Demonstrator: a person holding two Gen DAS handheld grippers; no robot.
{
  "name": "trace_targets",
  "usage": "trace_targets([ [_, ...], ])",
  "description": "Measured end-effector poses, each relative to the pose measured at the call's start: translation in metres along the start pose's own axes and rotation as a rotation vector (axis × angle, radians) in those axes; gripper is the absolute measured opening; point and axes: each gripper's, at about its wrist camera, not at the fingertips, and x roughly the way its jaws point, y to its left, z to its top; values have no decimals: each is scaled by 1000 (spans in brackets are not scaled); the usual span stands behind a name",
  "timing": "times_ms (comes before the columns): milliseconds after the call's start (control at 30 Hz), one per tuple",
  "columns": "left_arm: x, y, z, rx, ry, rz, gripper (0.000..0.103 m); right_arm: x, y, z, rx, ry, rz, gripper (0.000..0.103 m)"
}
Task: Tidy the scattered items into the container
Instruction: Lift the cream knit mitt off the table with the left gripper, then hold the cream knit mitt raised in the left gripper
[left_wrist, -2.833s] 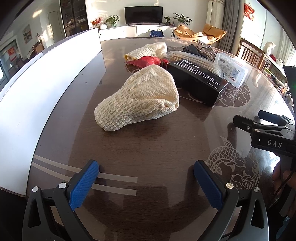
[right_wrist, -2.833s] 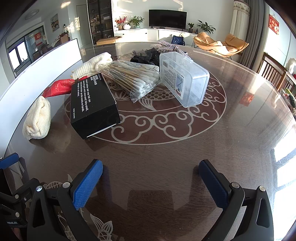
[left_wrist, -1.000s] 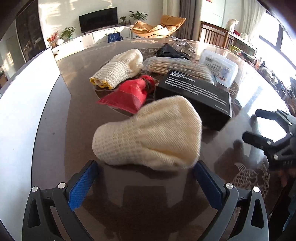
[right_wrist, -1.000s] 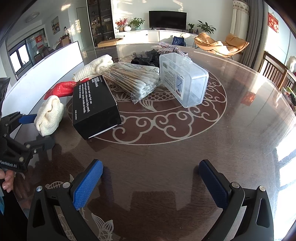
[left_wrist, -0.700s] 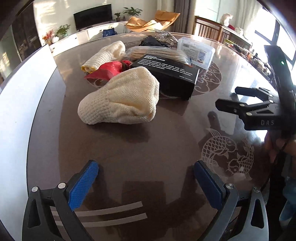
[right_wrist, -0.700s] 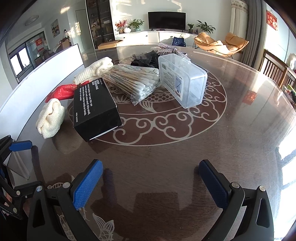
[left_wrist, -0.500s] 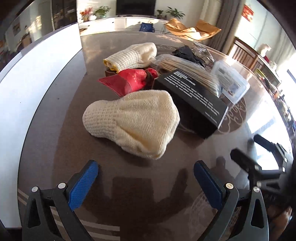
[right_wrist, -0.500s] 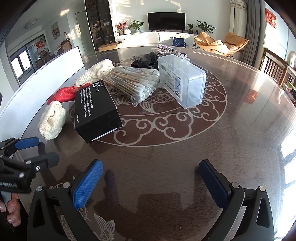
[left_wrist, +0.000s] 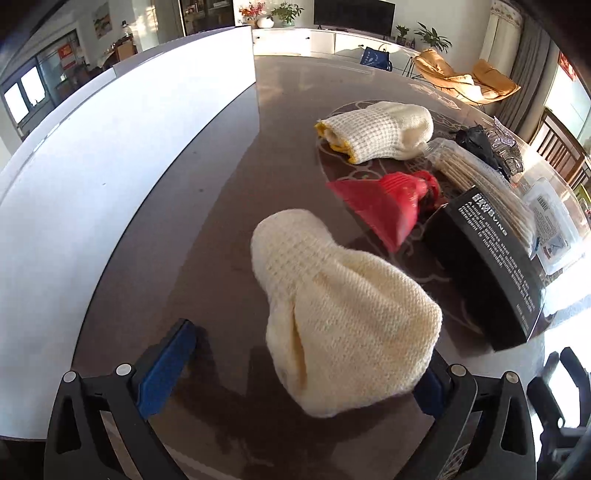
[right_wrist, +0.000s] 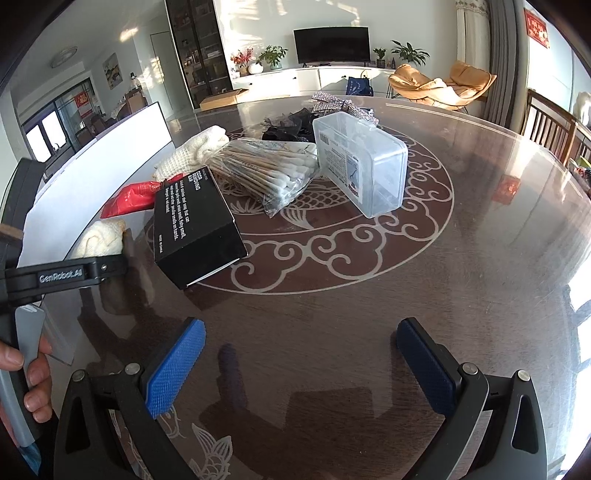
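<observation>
Cream knit bundles: two on the table. The near one (left_wrist: 343, 317) lies right between the left tool's pads, the far one (left_wrist: 380, 131) with a yellow edge sits further back.
Red pouch: one (left_wrist: 391, 203), lying between the two knit bundles, just beside the black box.
Black box: one (right_wrist: 195, 225), flat on the table's pattern, white lettering on top.
Cotton swab bag: one (right_wrist: 269, 173), clear plastic, leaning against the clear box.
Clear plastic box: one (right_wrist: 364, 162), lid on, label facing up.
Dark tangle and sparkly strip: one heap (right_wrist: 291, 125) behind the swabs; I can't sort out the separate pieces.
White board: one (left_wrist: 92, 177), running along the table's left edge.
Left gripper (left_wrist: 299, 365): pads spread wide around the near bundle! The right pad looks to be up against the knit, the left pad stands clear of it.
Right gripper (right_wrist: 299, 362): fingers wide apart, nothing between them, hovering over bare table (right_wrist: 461, 258).
Hand (right_wrist: 29, 373): fingers wrapped on the left tool's handle.
</observation>
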Motion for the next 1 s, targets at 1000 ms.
trace_targets([
  [1000,-4,-6,-22,119,-22,-60,103,11,12,0,-74,48,-94,103],
])
